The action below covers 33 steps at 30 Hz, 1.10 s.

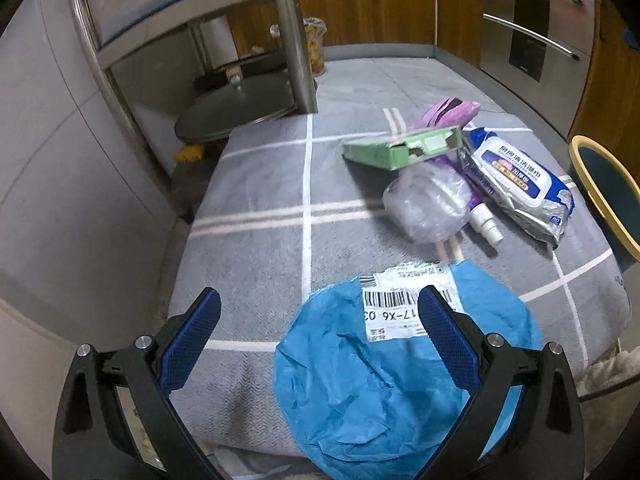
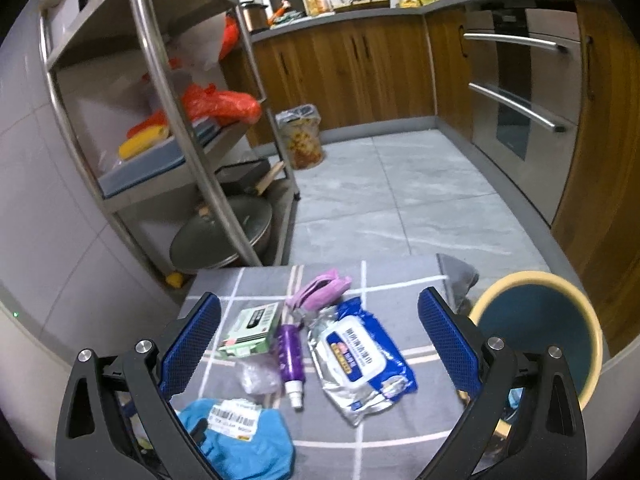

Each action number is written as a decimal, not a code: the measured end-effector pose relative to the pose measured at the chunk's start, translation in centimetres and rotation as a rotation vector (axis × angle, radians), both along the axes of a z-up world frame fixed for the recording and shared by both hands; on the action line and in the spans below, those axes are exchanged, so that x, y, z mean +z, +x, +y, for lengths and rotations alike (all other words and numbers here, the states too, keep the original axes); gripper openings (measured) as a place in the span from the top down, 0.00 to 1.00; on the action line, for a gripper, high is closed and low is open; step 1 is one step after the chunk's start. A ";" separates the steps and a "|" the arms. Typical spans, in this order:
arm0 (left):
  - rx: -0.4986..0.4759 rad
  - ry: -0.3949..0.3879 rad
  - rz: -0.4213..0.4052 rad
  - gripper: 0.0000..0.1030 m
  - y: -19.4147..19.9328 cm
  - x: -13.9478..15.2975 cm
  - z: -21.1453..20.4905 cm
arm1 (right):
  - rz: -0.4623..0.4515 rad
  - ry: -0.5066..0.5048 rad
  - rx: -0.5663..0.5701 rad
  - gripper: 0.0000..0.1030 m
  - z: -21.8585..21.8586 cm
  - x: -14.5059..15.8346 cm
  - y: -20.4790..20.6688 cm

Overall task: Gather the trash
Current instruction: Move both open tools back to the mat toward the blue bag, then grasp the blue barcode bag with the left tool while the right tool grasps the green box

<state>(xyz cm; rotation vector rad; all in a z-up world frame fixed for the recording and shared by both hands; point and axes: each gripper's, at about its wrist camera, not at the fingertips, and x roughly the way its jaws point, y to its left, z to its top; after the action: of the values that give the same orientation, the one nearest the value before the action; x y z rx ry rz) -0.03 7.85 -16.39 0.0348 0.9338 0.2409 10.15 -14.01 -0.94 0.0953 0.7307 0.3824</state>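
Trash lies spread on a grey cloth (image 2: pixel 384 432) with white lines, which covers a low surface in a kitchen. Nearest to the left gripper (image 1: pixel 319 334) is a crumpled blue mailer bag (image 1: pixel 384 392) with a white barcode label; the jaws stand wide apart above it, one blue pad on each side, and they hold nothing. Farther on the cloth there is a small group: a green carton (image 1: pixel 396 148) lying flat, a ball of clear plastic wrap (image 1: pixel 428 204) just beside it, a purple spray bottle (image 2: pixel 291 356) with a white nozzle, a blue and white pack of wet wipes (image 2: pixel 360 360), and a pink plastic bag (image 2: pixel 320 290) behind them. The bottle lies between the carton and the wipes pack, and the plastic wrap touches it on the carton's side. The right gripper (image 2: pixel 319 334) is also fully open and empty, and it hangs above this group with the bottle and the wipes pack between its fingers in the view. At the right edge of the cloth stands a round bin (image 2: pixel 592 364) with a yellow rim and a dark blue inside, apart from the trash. A steel rack (image 2: pixel 192 168) with pans stands on the tiled floor at the left.
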 end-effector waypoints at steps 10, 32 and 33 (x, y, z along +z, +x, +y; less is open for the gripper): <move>-0.061 -0.041 0.112 0.20 1.7 -3.6 -0.4 | 0.053 0.004 -0.009 0.05 0.7 -1.1 1.6; -0.178 -0.071 0.128 0.92 1.5 -1.4 -2.8 | 0.085 -0.019 -0.038 0.05 -0.9 -2.0 3.0; -0.173 -0.080 0.102 0.93 1.2 -0.1 -2.7 | 0.089 -0.017 -0.040 0.05 -0.9 -2.0 3.0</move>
<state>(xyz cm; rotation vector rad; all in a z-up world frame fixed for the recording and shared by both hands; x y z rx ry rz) 1.18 5.18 -16.45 0.0540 1.0349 0.0418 13.17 -14.90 -2.99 0.1109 0.8182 0.3351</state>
